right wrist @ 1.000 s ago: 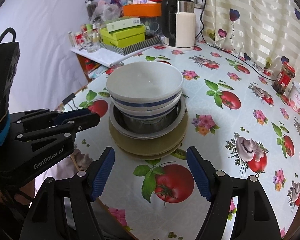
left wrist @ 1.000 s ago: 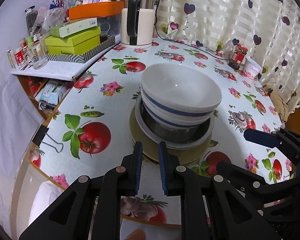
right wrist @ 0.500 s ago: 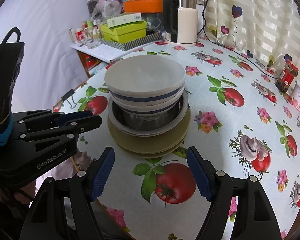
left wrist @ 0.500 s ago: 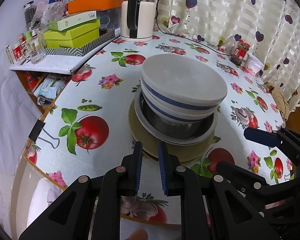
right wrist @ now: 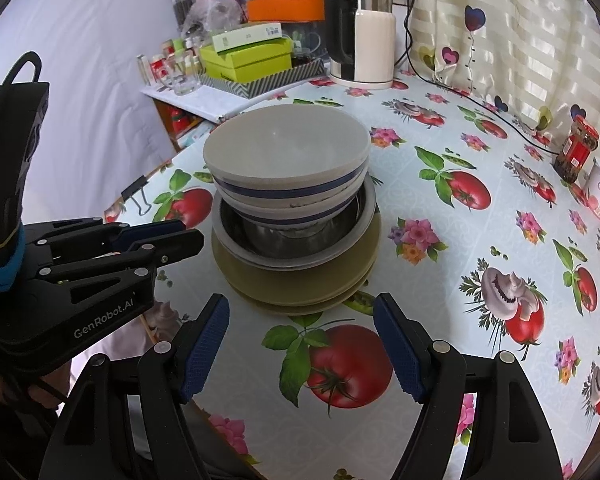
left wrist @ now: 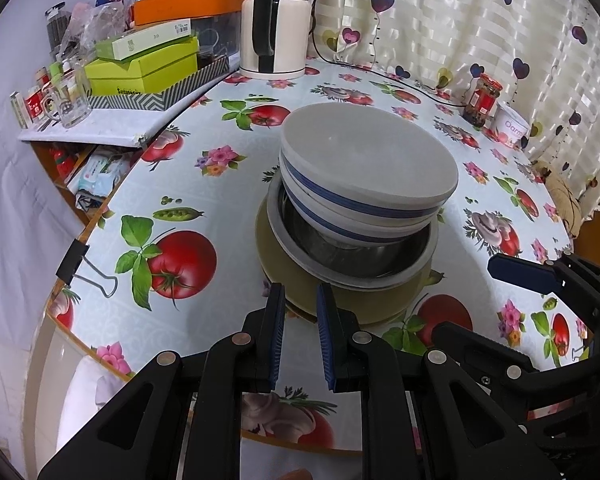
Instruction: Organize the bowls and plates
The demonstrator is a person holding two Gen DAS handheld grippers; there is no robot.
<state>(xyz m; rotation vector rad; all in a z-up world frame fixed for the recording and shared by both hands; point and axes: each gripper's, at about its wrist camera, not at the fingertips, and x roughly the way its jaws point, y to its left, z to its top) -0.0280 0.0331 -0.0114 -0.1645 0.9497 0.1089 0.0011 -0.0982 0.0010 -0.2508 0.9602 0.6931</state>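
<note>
Two handheld grippers point level at a stack of plates and bowls [right wrist: 292, 216] on the table [right wrist: 480, 208]. The left gripper [left wrist: 302, 300] has its fingers narrowly parted, their tips at the lowest plate's near rim. The right gripper [right wrist: 302, 316], spread wide, holds nothing.

left claw [left wrist: 301, 300] nearly closed, right claw [right wrist: 301, 312] spread
</note>
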